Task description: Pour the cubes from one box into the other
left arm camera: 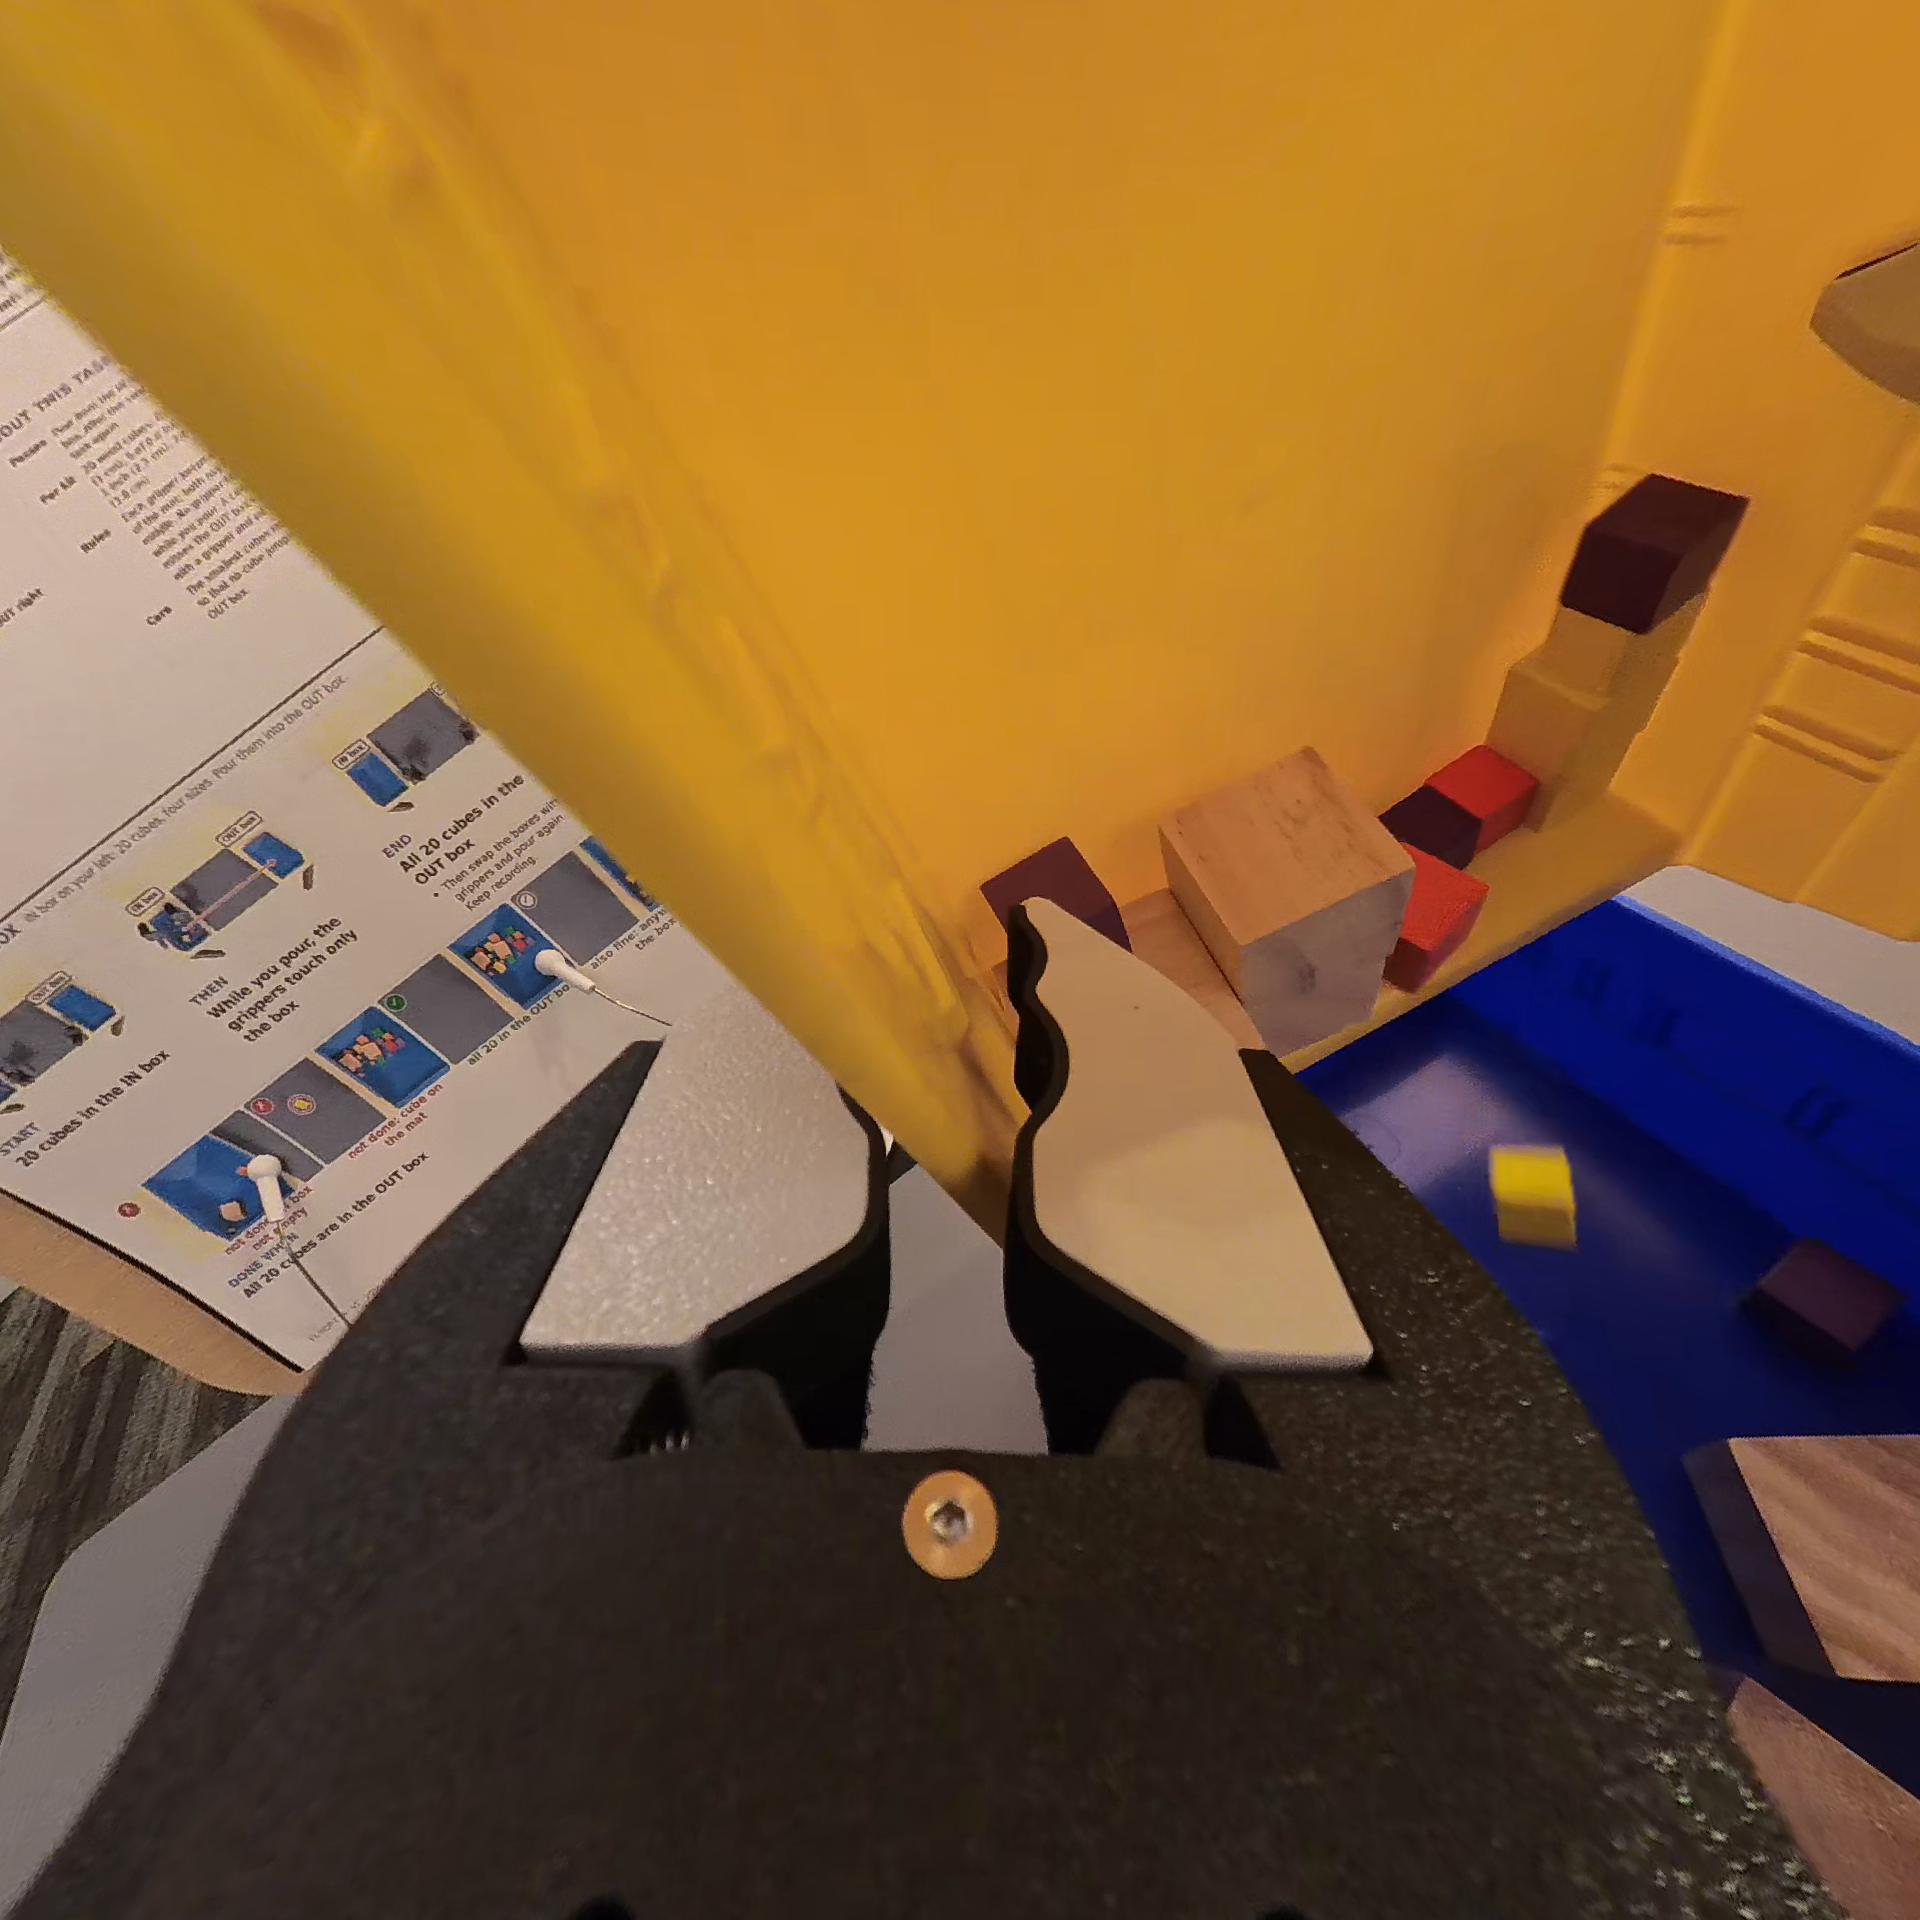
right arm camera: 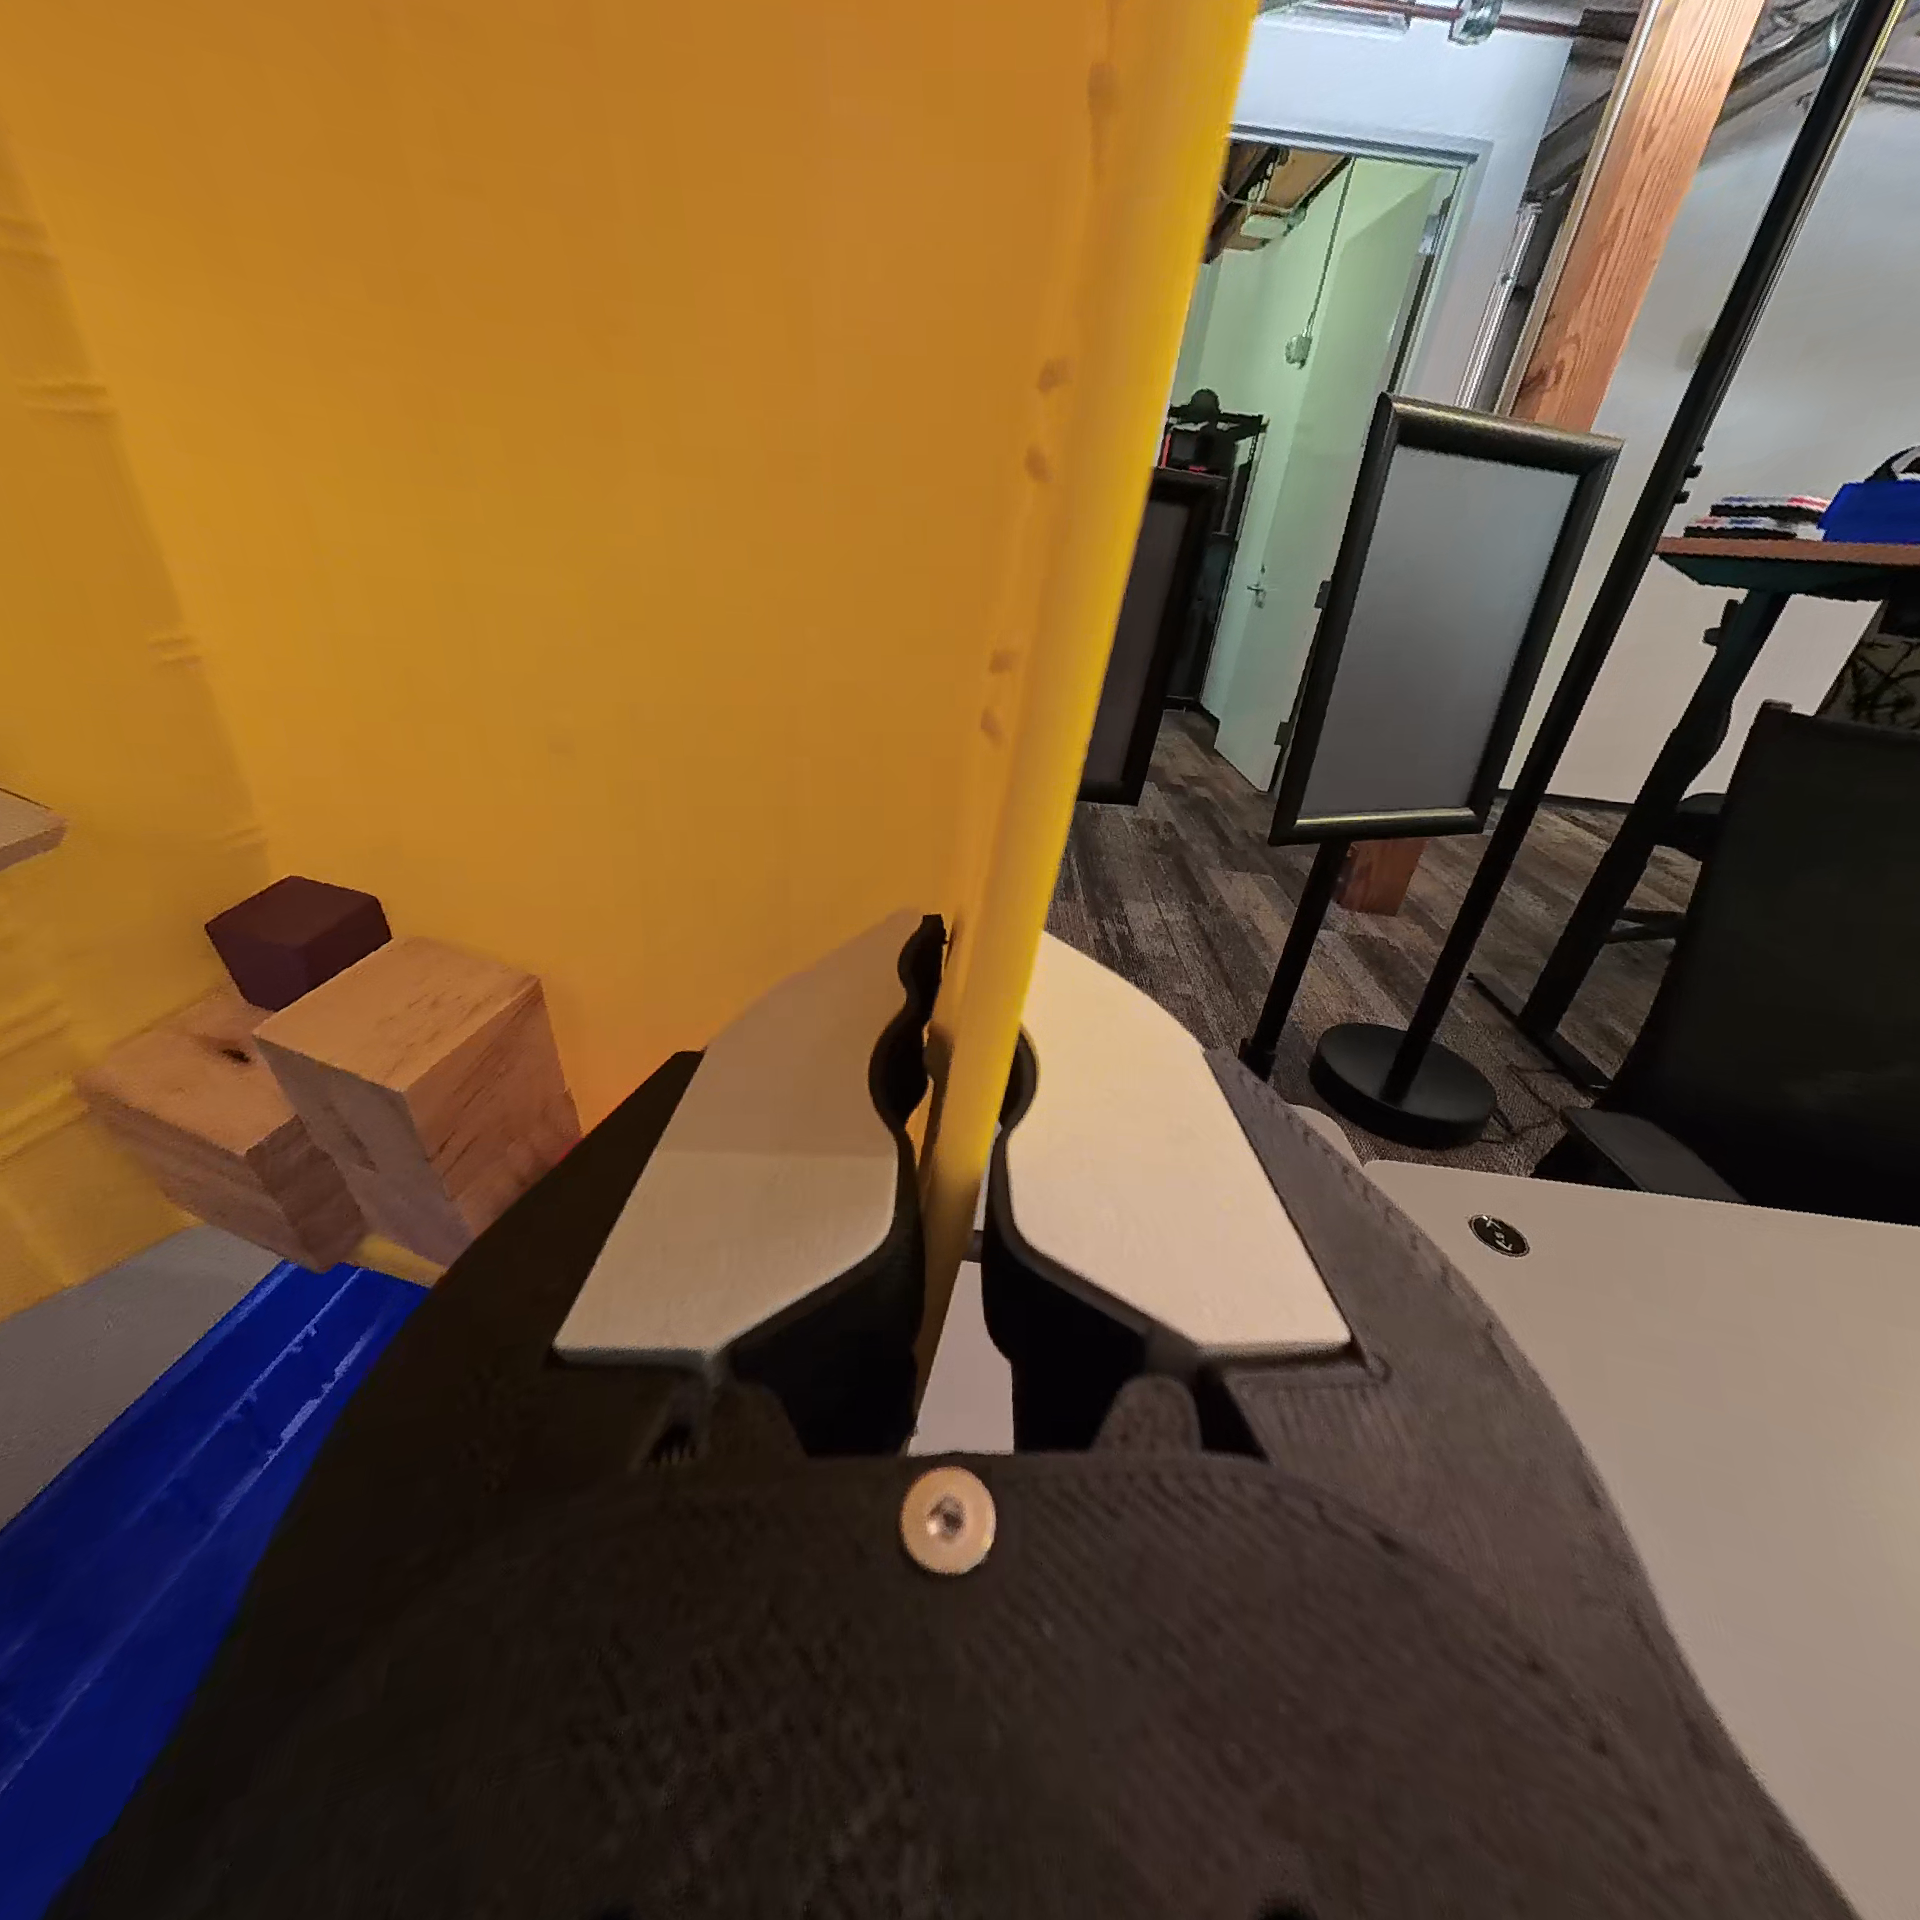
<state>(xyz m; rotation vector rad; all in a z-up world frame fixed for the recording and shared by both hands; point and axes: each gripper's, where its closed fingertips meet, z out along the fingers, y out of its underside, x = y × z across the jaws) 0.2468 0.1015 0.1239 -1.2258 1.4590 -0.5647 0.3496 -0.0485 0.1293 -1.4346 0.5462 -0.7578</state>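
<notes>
A yellow box (left arm camera: 935, 416) is tipped steeply over a blue box (left arm camera: 1621, 1081). My left gripper (left arm camera: 951, 1039) is shut on the yellow box's left wall. My right gripper (right arm camera: 966, 997) is shut on the yellow box's right wall (right arm camera: 1070, 727). Several cubes slide toward the yellow box's low edge: a large pale wooden cube (left arm camera: 1288, 883), red cubes (left arm camera: 1475, 795), dark purple cubes (left arm camera: 1652, 551). In the right wrist view, wooden cubes (right arm camera: 416, 1070) and a dark purple cube (right arm camera: 296, 935) lie at that edge. A small yellow cube (left arm camera: 1532, 1195), a purple cube (left arm camera: 1818, 1299) and wooden cubes (left arm camera: 1839, 1548) are in the blue box.
A printed instruction sheet (left arm camera: 208, 831) lies on the table at the left. A grey mat (left arm camera: 727, 1060) lies under the boxes. In the right wrist view, the blue box (right arm camera: 156, 1507) is low left, and framed sign stands (right arm camera: 1434, 623), a chair and desks stand on the carpet beyond the white table (right arm camera: 1714, 1403).
</notes>
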